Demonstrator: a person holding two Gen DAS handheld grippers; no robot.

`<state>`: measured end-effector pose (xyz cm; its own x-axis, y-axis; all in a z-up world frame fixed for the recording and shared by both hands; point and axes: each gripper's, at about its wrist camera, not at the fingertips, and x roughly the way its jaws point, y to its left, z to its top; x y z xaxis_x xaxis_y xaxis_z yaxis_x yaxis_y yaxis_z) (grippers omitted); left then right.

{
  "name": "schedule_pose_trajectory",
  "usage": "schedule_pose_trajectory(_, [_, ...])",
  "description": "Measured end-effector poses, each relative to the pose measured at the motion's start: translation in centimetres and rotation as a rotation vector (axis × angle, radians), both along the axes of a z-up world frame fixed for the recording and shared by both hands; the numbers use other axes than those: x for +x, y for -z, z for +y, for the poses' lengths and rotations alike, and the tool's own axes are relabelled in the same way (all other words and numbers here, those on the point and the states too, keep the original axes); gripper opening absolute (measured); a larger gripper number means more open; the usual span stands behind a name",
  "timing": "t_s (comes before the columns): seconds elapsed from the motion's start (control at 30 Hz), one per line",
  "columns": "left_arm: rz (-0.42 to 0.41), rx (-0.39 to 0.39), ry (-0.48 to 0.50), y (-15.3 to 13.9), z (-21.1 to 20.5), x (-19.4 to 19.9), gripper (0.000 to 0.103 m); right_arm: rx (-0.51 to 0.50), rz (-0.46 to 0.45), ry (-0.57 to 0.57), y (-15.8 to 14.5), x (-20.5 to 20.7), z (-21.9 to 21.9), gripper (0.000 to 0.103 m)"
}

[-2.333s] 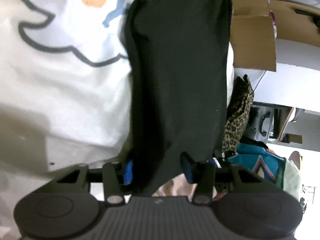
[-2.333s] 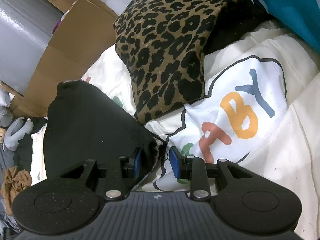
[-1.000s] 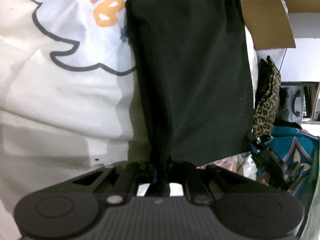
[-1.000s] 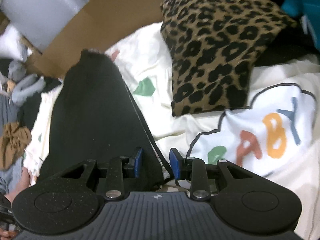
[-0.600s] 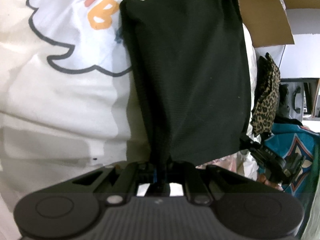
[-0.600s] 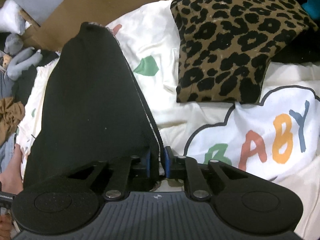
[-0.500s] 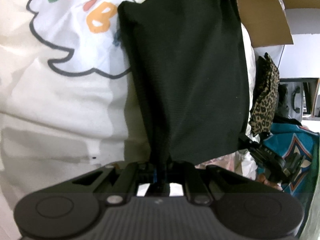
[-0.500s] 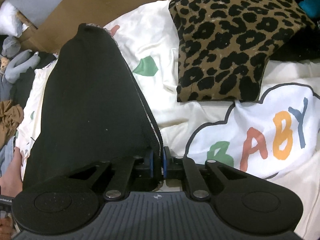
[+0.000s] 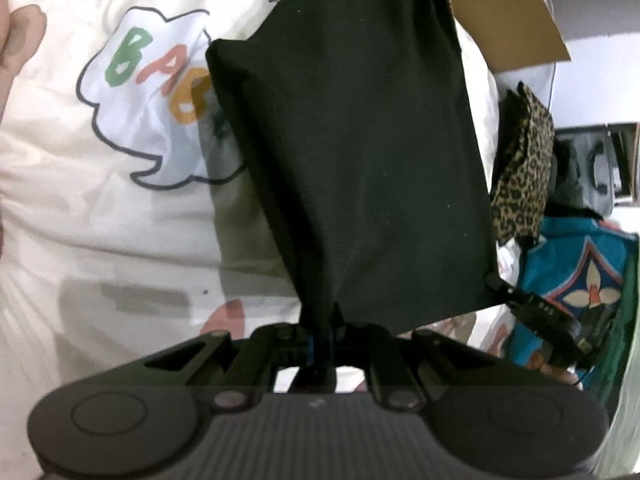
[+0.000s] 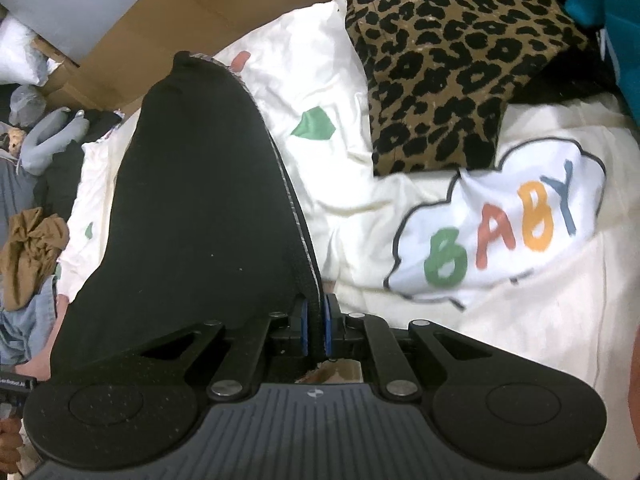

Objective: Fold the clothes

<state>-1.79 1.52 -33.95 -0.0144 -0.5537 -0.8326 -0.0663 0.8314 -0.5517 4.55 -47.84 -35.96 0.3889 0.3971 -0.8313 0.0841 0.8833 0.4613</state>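
Observation:
A black garment (image 9: 352, 152) hangs stretched over the cream bedsheet (image 9: 80, 240), held up at two near corners. My left gripper (image 9: 320, 338) is shut on one corner of it at the bottom of the left wrist view. In the right wrist view the same black garment (image 10: 200, 216) runs away from me, and my right gripper (image 10: 316, 332) is shut on its grey-trimmed edge, blue pads pressed on the cloth. The right gripper (image 9: 560, 332) also shows at the right of the left wrist view, pinching the other corner.
The sheet carries a white cloud print reading BABY (image 10: 500, 228). A folded leopard-print garment (image 10: 448, 64) lies at the far side, a cardboard box (image 10: 208, 12) behind it. Teal patterned cloth (image 9: 580, 276) and a heap of loose clothes (image 10: 32, 200) lie at the sides.
The right gripper's jaws closed on the garment's edge. Both grippers then rose, lifting the black garment off the sheet, so more of the BABY print shows.

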Motion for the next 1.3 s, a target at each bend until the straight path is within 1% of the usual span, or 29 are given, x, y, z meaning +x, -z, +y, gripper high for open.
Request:
schedule_pose_trajectory(0.03, [0.004,0.005,0.007,0.1,0.0,-0.4,0.006,0.005,0.010,0.006,0.0,-0.4,-0.1,0.006])
schedule_pose_trajectory(0.07, [0.011,0.010,0.005,0.5,-1.8,-0.1,0.006,0.005,0.018,0.006,0.1,-0.8,-0.1,0.006])
schedule_pose_trajectory(0.1, [0.020,0.014,-0.001,0.9,-2.6,-0.1,0.006,0.003,0.025,0.005,0.1,-1.2,0.0,0.006])
schedule_pose_trajectory(0.23, [0.051,0.020,-0.007,3.3,-2.9,-1.1,0.006,-0.006,0.051,-0.010,0.6,-2.3,-0.2,0.006])
schedule_pose_trajectory(0.33, [0.093,0.012,-0.032,5.6,-2.6,-1.5,0.006,-0.022,0.065,-0.035,1.6,-2.5,-0.4,0.006])
schedule_pose_trajectory(0.4, [0.083,0.017,-0.021,6.6,-2.9,-1.4,0.006,-0.026,0.061,-0.057,2.1,-2.5,-0.5,0.006])
schedule_pose_trajectory(0.5, [0.093,0.005,-0.056,7.8,-3.0,-1.6,0.007,-0.005,0.061,-0.089,3.2,-2.2,-0.8,0.006])
schedule_pose_trajectory(0.57, [0.089,0.003,-0.055,8.1,-3.2,-1.4,0.007,0.006,0.051,-0.120,3.6,-2.0,-0.9,0.007])
schedule_pose_trajectory(0.6, [0.089,0.004,-0.055,8.2,-3.3,-1.3,0.007,0.016,0.048,-0.133,3.8,-1.8,-1.0,0.011])
schedule_pose_trajectory(0.67, [0.091,0.004,-0.056,8.4,-3.6,-1.1,0.007,0.031,0.053,-0.154,4.2,-1.4,-1.2,0.014])
schedule_pose_trajectory(0.7, [0.092,0.004,-0.055,8.5,-3.8,-1.0,0.007,0.035,0.060,-0.162,4.5,-1.1,-1.3,0.019])
schedule_pose_trajectory(0.73, [0.095,0.003,-0.055,8.6,-3.9,-0.9,0.007,0.039,0.068,-0.169,4.8,-0.9,-1.4,0.028])
schedule_pose_trajectory(0.77, [0.097,0.003,-0.056,8.7,-4.0,-0.8,0.007,0.043,0.076,-0.177,5.1,-0.6,-1.5,0.029])
schedule_pose_trajectory(0.83, [0.100,0.005,-0.052,8.7,-4.3,-0.6,0.007,0.051,0.092,-0.192,5.7,-0.1,-1.7,0.031])
schedule_pose_trajectory(0.93, [0.105,0.013,-0.034,8.7,-4.9,-0.2,0.007,0.115,0.126,-0.222,6.4,0.9,-2.0,0.032])
schedule_pose_trajectory(1.0, [0.112,0.019,-0.026,8.8,-5.3,0.2,0.008,0.149,0.141,-0.270,6.4,1.4,-2.0,0.030])
schedule_pose_trajectory(1.1, [0.116,0.026,-0.017,8.8,-5.9,0.6,0.008,0.183,0.175,-0.309,6.6,1.7,-2.1,0.031])
schedule_pose_trajectory(1.2, [0.116,0.027,-0.019,8.9,-6.2,0.7,0.008,0.223,0.194,-0.274,7.5,1.9,-2.7,0.030])
schedule_pose_trajectory(1.3, [0.115,0.025,-0.029,9.0,-6.6,0.8,0.008,0.244,0.184,-0.263,7.8,1.9,-2.7,0.030])
